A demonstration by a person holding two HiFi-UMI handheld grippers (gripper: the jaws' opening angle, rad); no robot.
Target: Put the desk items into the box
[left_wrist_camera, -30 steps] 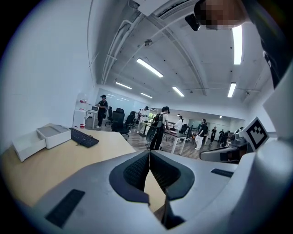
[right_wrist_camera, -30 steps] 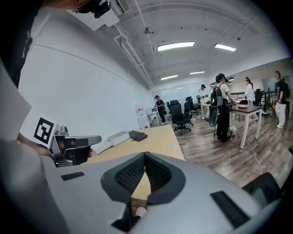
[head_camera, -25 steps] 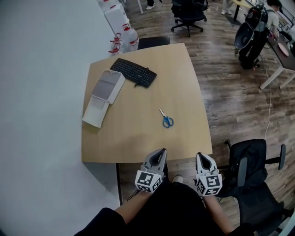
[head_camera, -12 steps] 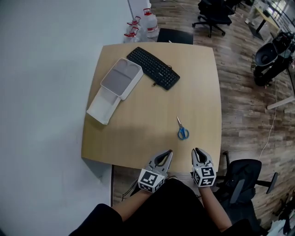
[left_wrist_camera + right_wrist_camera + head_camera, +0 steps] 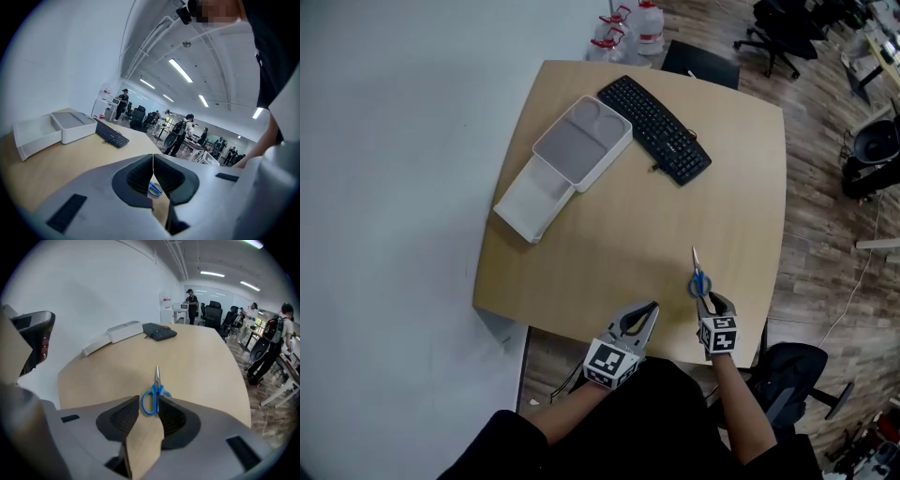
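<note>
Person wears a black short-sleeved top point(image 5: 652, 422). The left gripper point(image 5: 651, 309) and right gripper point(image 5: 713, 300) have pale grey shells, black ribbed pads point(image 5: 174, 420), and each a white cube point(image 5: 610, 364) with black square markers.

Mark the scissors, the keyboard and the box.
scissors point(image 5: 699, 282), head view, on the blue handles.
keyboard point(image 5: 654, 128), head view, middle of the keys.
box point(image 5: 531, 196), head view, bare floor of the open half.
</note>
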